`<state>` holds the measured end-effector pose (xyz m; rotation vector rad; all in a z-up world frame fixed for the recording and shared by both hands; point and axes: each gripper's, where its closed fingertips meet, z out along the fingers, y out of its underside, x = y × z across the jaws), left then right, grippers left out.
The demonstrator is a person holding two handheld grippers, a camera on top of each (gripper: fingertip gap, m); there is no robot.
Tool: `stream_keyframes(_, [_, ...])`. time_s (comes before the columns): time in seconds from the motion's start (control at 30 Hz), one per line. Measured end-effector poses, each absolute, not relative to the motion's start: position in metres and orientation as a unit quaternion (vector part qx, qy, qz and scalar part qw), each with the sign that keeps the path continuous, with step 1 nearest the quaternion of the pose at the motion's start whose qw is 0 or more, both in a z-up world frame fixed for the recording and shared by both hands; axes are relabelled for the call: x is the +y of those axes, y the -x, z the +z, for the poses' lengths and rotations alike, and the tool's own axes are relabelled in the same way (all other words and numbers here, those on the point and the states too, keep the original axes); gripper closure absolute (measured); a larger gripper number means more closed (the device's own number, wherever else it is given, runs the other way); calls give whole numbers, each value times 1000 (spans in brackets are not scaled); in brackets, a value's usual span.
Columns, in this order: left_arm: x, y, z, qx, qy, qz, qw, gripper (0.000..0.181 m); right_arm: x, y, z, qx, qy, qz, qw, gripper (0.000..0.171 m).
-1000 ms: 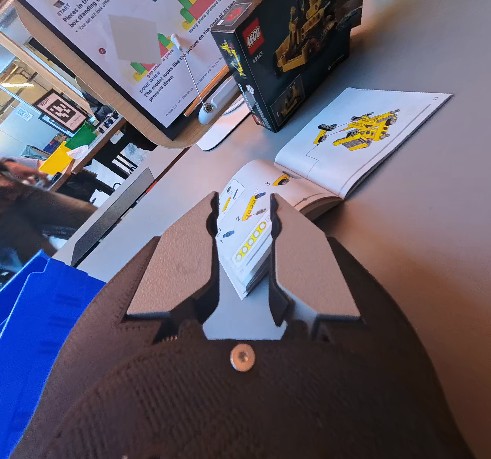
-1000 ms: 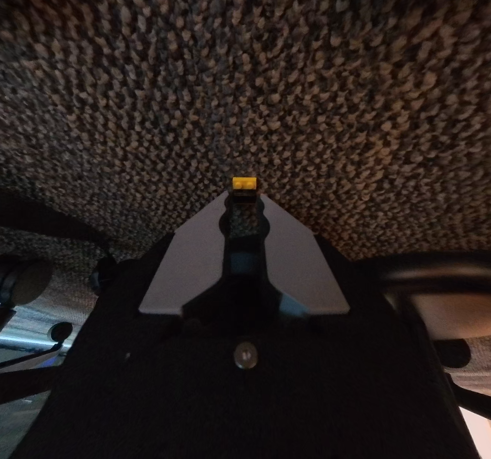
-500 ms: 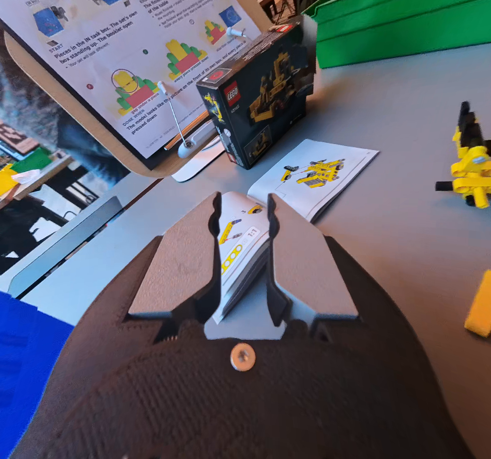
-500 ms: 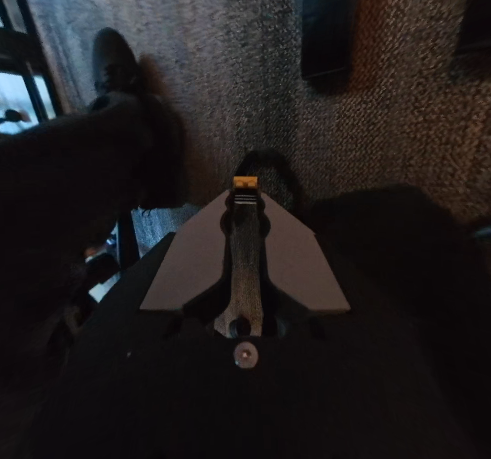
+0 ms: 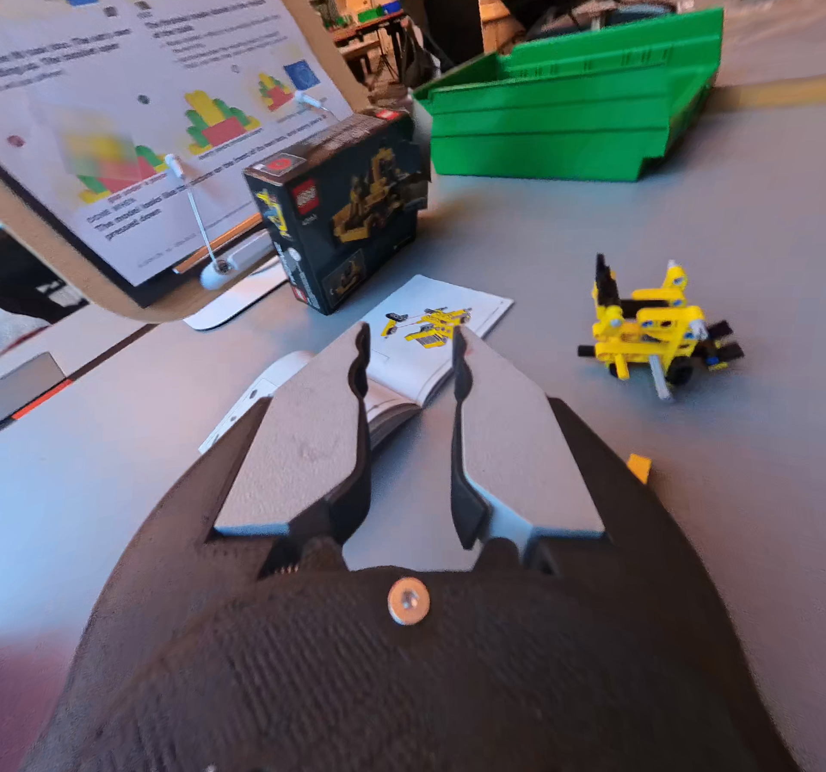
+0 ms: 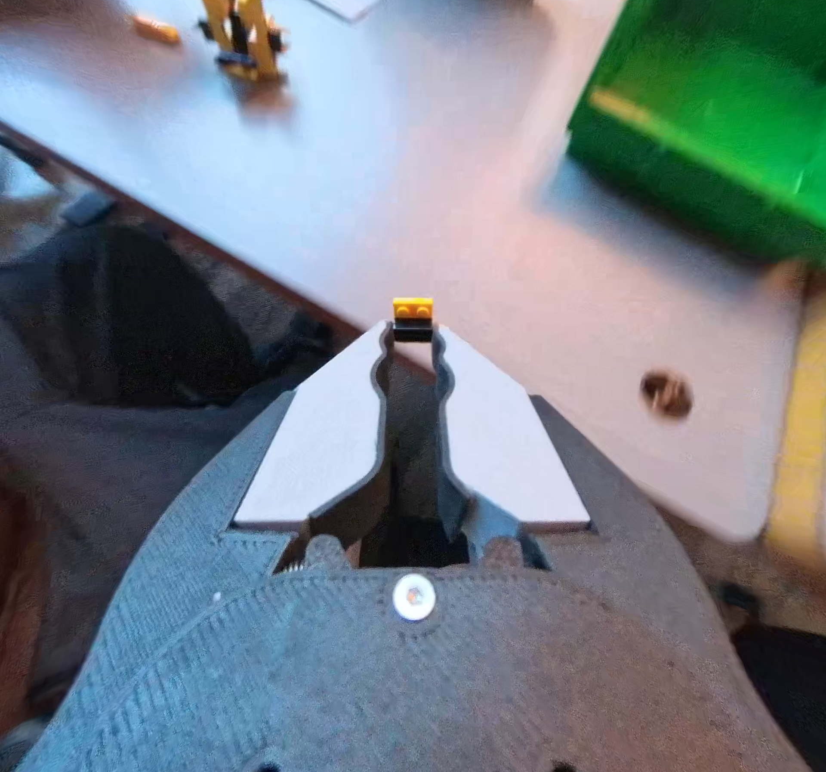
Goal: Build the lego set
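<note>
Right hand-held gripper [image 6: 412, 330] has swung up from carpet to face the worktop [image 6: 402, 169], clamped on a small yellow-and-black piece [image 6: 412, 317]. Yellow model [image 6: 241, 30] stands upright far ahead, up-left. Left hand-held gripper [image 5: 410, 343], parted and empty above the booklet [image 5: 429, 348], looks nearer it.

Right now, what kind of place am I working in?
Probably a workshop or lab workstation set up for a building exercise: a propped-up instruction board, a green bin on the grey table, and more workbenches behind.
</note>
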<state>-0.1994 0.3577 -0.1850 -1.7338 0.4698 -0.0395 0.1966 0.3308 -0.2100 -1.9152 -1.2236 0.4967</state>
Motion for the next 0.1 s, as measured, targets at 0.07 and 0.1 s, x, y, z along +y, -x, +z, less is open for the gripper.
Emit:
stream_keyframes(0.07, [355, 193, -194, 230, 759, 4, 609, 150, 358, -147, -200, -492, 759, 160, 395, 158])
stream_keyframes(0.1, [352, 190, -197, 239, 761, 6, 603, 150, 370, -122, -204, -493, 768, 153, 381, 158])
